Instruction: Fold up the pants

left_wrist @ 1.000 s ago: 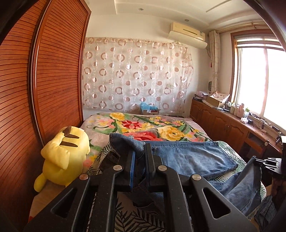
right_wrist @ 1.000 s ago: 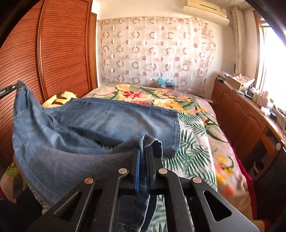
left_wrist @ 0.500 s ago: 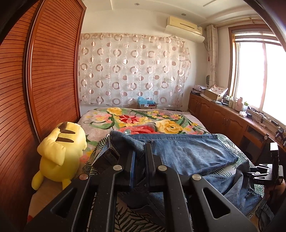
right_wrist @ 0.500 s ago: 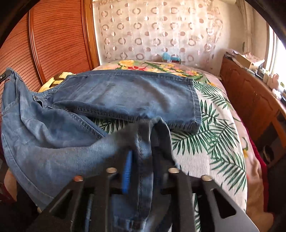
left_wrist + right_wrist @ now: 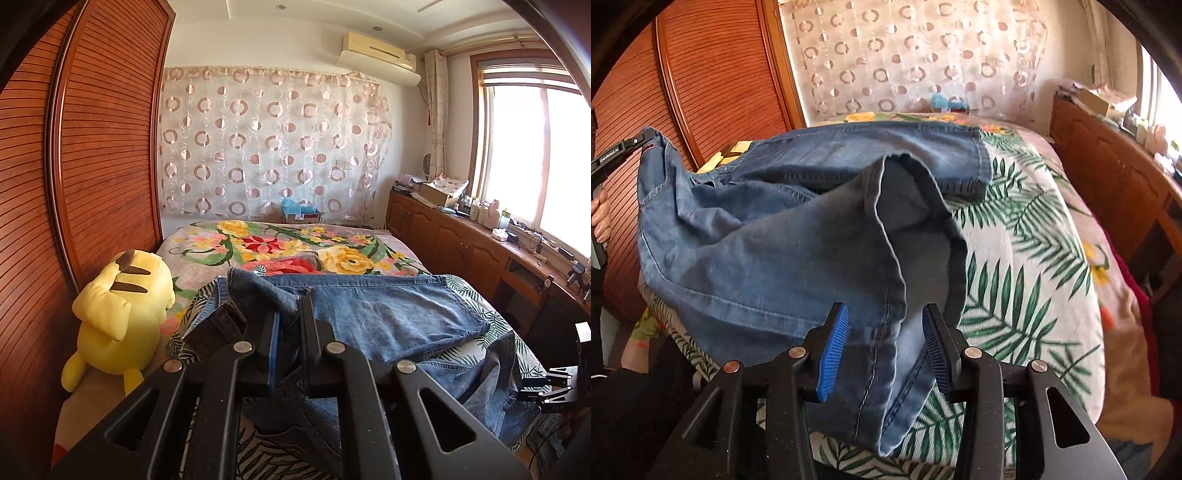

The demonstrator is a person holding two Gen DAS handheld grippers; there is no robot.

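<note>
Sunlit bedroom, seen from the left wrist: a bed (image 5: pixel 373 254) under a floral and palm-leaf cover fills the middle, with a yellow plush toy (image 5: pixel 122 317) against the slatted wardrobe door (image 5: pixel 92 166) on the left and a window (image 5: pixel 532 151) on the right. Blue jeans (image 5: pixel 388 314) lie across the near half of the bed, one leg spread flat toward the right. The left gripper (image 5: pixel 288 325) pinches the bunched waistband end, its fingers nearly together with denim between them.

From the right wrist, the second jeans leg (image 5: pixel 798 258) drapes loosely over the near bed edge, its open hem (image 5: pixel 923 206) facing up. The right gripper (image 5: pixel 884 347) stands with its blue-padded fingers wide apart on either side of that leg, gripping nothing.

Judging by the layout, folding is at an early stage: the legs are not yet laid one on the other, and no crosswise fold is made.
</note>
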